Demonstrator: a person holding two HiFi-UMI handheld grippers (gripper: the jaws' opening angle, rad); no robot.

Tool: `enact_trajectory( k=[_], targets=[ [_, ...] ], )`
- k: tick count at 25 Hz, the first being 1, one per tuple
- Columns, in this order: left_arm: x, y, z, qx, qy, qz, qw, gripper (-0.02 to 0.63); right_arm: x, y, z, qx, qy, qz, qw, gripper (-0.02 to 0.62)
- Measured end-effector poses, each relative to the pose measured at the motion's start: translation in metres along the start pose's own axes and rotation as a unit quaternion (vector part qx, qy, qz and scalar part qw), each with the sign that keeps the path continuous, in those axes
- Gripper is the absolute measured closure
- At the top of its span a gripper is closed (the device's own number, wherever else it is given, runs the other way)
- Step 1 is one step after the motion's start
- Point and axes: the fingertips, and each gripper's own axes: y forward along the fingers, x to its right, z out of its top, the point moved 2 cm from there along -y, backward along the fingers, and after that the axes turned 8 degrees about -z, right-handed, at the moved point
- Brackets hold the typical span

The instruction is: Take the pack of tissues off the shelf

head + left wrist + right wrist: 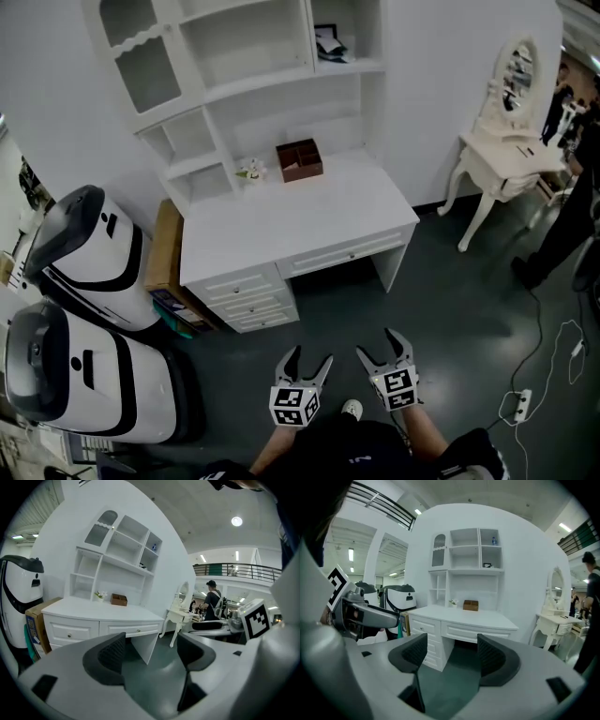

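Pack of tissues (328,43) lies in the right-hand compartment of the shelf (349,66), above the white desk (309,211). Left gripper (309,357) and right gripper (377,344) are over the floor before the desk. Both have jaws wide apart and empty, well apart from the shelf.

Brown box (299,159) on white desk (300,225), flowers (250,171) beside it, mirrored dressing table (502,150) at right
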Motion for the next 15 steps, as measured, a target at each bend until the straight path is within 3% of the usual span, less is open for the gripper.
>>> enact_trajectory(
  k=[4,15],
  targets=[
    [0.008,0.029,-0.006,-0.022,-0.014,-0.016,0.9995,0.264,0.02,0.016,-0.009,-0.018,0.004,0.009,1.0,0.27],
    [0.012,0.083,0.007,-0.019,-0.013,-0.032,0.9992,0.264,0.054,0.039,-0.015,-0.046,0.01,-0.004,0.999,0.276]
  ],
)
